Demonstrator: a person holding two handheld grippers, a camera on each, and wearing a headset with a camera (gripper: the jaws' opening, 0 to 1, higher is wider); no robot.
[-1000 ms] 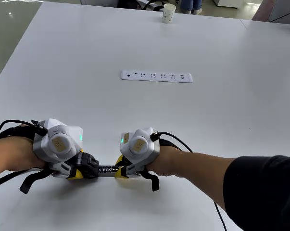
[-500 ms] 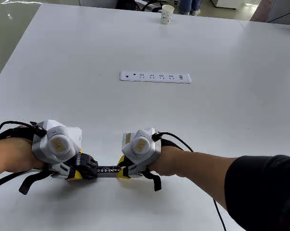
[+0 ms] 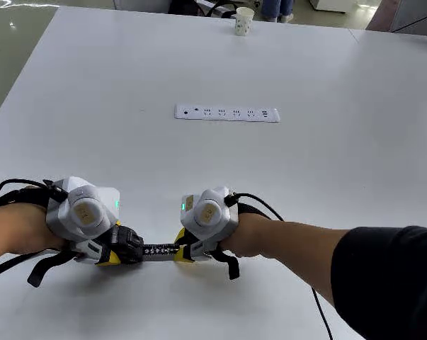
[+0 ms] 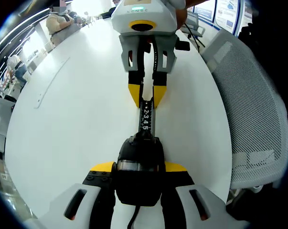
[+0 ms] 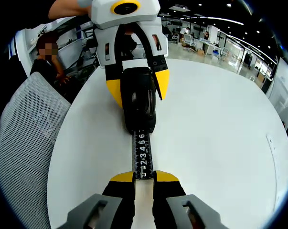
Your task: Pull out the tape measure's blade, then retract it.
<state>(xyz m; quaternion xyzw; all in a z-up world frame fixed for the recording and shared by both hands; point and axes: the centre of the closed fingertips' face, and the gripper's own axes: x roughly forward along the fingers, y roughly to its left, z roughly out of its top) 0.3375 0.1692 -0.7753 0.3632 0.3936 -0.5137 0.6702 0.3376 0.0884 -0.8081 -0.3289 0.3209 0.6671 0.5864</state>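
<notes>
The left gripper [image 4: 140,167] was clamped around the black tape measure case [image 4: 140,177], which sat low over the white table [image 3: 305,163] close to its near edge. Just right of it, the right gripper [image 5: 144,177] had its yellow-tipped jaws pinched on the end of the blade [image 5: 142,152]. A short length of blade ran out between the two, with numerals up to 6 showing. A white power strip [image 3: 227,113] lay farther out at mid-table, and a paper cup [image 3: 244,21] stood at the far edge.
</notes>
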